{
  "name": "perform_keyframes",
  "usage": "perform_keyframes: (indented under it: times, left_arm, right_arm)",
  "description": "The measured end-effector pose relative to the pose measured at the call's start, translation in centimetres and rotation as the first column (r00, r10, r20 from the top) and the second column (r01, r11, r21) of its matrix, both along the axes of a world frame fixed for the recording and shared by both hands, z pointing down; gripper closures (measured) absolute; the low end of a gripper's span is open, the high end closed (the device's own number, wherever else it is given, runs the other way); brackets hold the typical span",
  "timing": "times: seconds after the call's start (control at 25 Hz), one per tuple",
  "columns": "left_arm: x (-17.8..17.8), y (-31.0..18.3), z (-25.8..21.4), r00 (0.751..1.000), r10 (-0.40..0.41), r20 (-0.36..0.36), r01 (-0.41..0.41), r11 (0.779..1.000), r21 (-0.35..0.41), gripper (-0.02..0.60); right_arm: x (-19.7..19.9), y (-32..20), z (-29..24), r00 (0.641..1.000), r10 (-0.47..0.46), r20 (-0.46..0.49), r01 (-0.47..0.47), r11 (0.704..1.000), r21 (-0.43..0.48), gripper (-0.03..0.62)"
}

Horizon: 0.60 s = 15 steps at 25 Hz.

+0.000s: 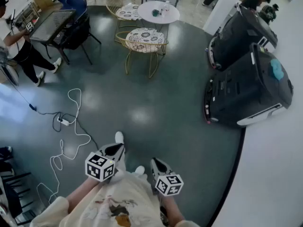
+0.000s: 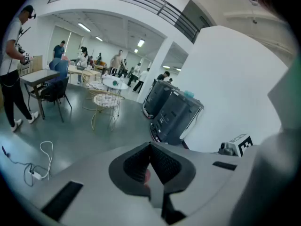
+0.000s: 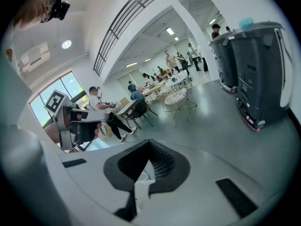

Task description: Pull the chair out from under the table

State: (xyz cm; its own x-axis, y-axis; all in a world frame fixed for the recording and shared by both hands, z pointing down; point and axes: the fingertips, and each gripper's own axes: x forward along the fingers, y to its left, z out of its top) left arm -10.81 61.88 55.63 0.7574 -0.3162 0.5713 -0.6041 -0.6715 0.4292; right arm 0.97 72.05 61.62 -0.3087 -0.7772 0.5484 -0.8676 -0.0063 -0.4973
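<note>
Nothing of the task is done yet. The person stands on open floor with the left gripper (image 1: 115, 150) and the right gripper (image 1: 157, 166) held close to the body, each with its jaws closed together on nothing. The chair (image 1: 143, 37) is well apart from both grippers, across a stretch of glossy dark-green floor (image 1: 142, 103), with its seat drawn up to the edge of a small round table (image 1: 166, 16). The walk across, the grip on the chair and the pull all remain.

The chair is a thin gold wire frame, curved at the back and standing on slender legs, with a round cushion in a dark-and-white pattern. Its open wire should give closed jaws little to catch unless they open first. The table top is smooth and white, and a second wire chair (image 1: 124, 9) stands on its far side. A loose white cable (image 1: 71, 141) loops across the floor to the person's left, and two bulky dark machines (image 1: 251, 84) stand by the white wall on the right.
</note>
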Motion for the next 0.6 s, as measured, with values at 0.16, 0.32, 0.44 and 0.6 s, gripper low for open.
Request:
perform_keyframes:
  times: [0.16, 0.32, 0.44, 0.6]
  left_arm:
    - [-2.6, -7.2, -3.1, 0.999, 0.032, 0.002, -0.032, 0.997, 0.066, 0.58]
    - [-4.2, -15.1, -4.6, 0.999, 0.054, -0.01, -0.052, 0.99, 0.135, 0.58]
    - [-5.7, -19.8, -4.8, 0.999, 0.029, -0.022, -0.026, 0.988, 0.155, 0.58]
    - [-6.5, -24.6, -4.4, 0.999, 0.004, -0.046, 0.003, 0.989, 0.151, 0.58]
  right_arm:
    - [-3.8, -8.4, -4.6, 0.996, -0.05, -0.067, 0.053, 0.997, 0.05, 0.586]
    - [-6.7, -17.1, -6.6, 0.986, -0.127, -0.108, 0.137, 0.986, 0.092, 0.586]
    - [-8.0, -22.2, -7.1, 0.982, -0.146, -0.117, 0.158, 0.982, 0.099, 0.586]
    - [-9.0, -27.3, -7.0, 0.982, -0.152, -0.116, 0.165, 0.98, 0.11, 0.586]
